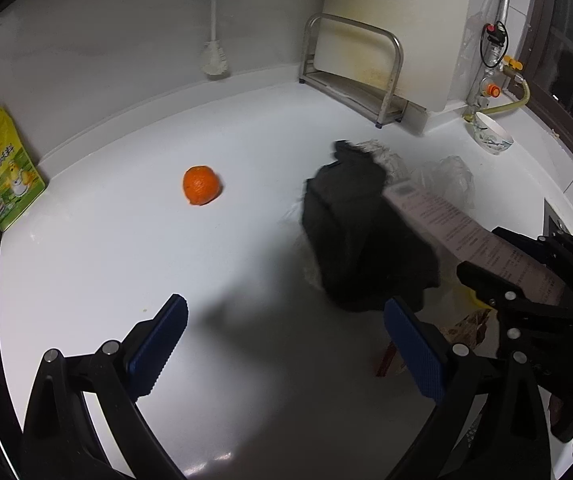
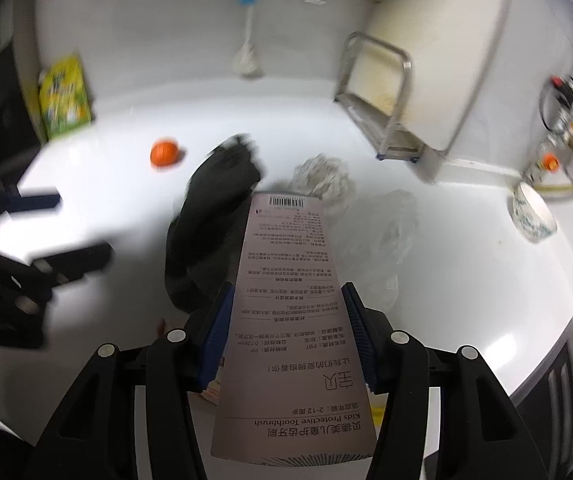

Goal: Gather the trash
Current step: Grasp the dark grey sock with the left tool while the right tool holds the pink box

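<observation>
My right gripper is shut on a long pale pink toothbrush carton, its blue pads pressing both long edges. The carton's far end reaches over a crumpled black bag on the white counter. In the left wrist view the carton slants in from the right over the black bag. My left gripper is open above bare counter, nothing between its fingers. An orange lies left of the bag. Crumpled white paper and clear plastic film lie behind and right of it.
Brown and yellow wrapper scraps lie under the right gripper. A green-yellow pouch leans at the far left. A metal rack with a white board stands at the back. A patterned bowl is at the back right.
</observation>
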The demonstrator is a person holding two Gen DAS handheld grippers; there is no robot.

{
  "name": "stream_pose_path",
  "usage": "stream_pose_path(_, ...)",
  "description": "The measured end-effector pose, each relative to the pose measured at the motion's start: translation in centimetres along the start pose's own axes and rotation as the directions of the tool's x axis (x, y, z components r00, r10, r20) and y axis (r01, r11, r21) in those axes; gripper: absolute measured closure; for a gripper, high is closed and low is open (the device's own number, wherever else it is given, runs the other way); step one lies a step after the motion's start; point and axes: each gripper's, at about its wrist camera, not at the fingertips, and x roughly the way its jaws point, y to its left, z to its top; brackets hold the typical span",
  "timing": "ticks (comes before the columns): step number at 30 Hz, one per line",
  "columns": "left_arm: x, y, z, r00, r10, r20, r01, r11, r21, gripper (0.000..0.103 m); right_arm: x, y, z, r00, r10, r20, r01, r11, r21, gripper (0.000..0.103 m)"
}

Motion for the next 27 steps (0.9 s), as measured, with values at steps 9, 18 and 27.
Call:
stream_pose_path(9,2.0,-1.5,0.7,0.999,-0.049,0.005,0.049,0.999,0.005,0.006,-3.0,-4.0,-0.6,0.994,-0.019,0.104,-0.012,0.955,0.296,0.051)
stream_pose_path(18,5.8,-4.1,2.0,0.999,0.007,0.033,-0.01,0.997,0.081,0.007,-4.9,-5.6,-3.5,0.992,-0.063,0.106,0.01,0.895,0.446,0.051)
stream_pose_path(27,7.8,-6.4,2.0,0.997,0.064,0.051,-0.072,0.983,0.168,0.053,-5.6,-5.8,-6.2,0.993,-0.089,0.075,0.038,0.859,0.51,0.051)
